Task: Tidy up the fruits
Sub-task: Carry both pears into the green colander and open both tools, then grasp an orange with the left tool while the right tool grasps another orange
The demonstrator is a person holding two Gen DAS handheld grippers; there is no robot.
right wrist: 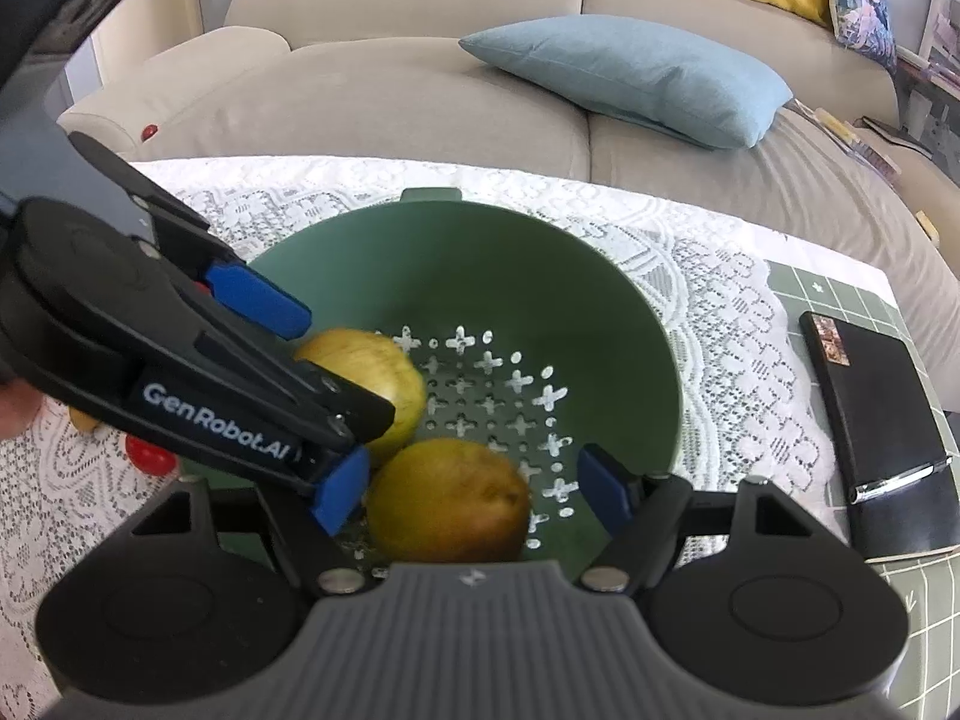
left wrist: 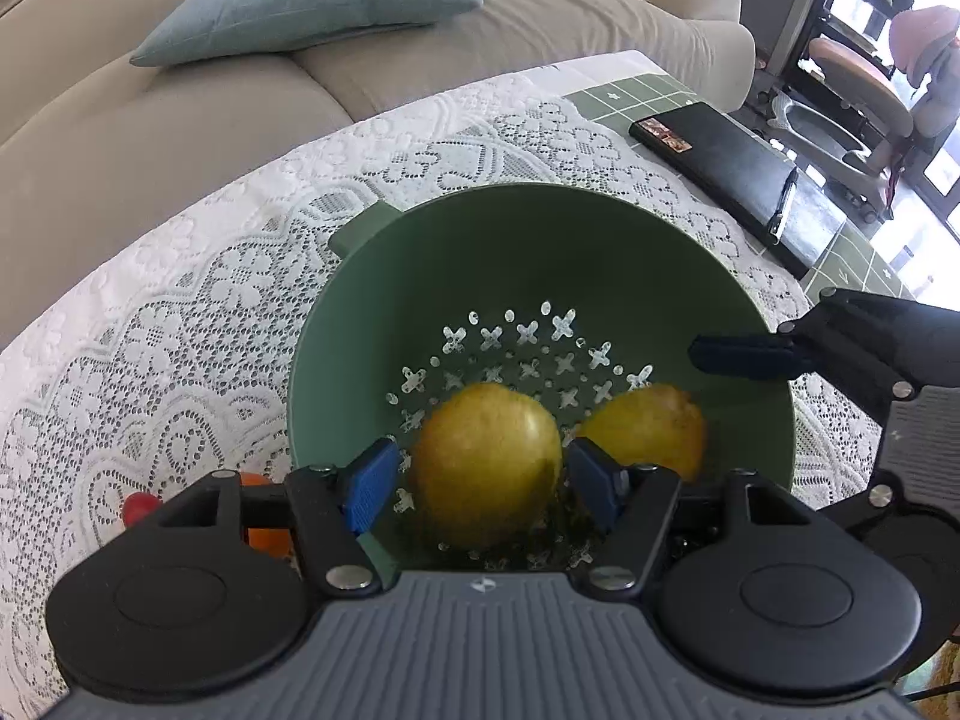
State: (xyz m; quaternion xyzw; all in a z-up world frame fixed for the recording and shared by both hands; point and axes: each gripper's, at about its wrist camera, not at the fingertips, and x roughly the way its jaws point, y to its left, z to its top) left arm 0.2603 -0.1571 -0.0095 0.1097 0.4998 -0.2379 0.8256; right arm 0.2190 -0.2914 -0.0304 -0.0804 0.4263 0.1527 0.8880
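**Two yellow fruits in my green colander**

The green colander (left wrist: 540, 252) sits on the lace tablecloth (left wrist: 180, 312), filling the middle of both wrist views. Inside it I count two yellow-green fruits, both on the perforated bottom among the cross-shaped holes. They lie side by side, very near each other; whether they touch I cannot tell.

In the left wrist view, the nearer fruit (left wrist: 487, 461) lies low in the centre, between the blue pads of my left gripper (left wrist: 483, 480). The jaws are spread and each pad stands just clear of the skin. The other fruit (left wrist: 651, 427) lies to its right, and one finger of my right gripper (left wrist: 744, 354) reaches in over the rim from the right edge.

In the right wrist view, my right gripper (right wrist: 474, 495) is spread as well, its pads either side of the lower fruit with clear gaps, pinching nothing. My left gripper comes in from the left of that frame, over the second fruit.

Outside the colander, at the lower left of the left view, I see one small red fruit (left wrist: 139, 507) and one orange fruit (left wrist: 267, 531), partly hidden behind my gripper.

Further out: one black notebook (left wrist: 744, 180) with one pen (left wrist: 786, 204) clipped to it at the right, one pale blue cushion (left wrist: 312, 0) on the beige sofa (left wrist: 120, 138) above.
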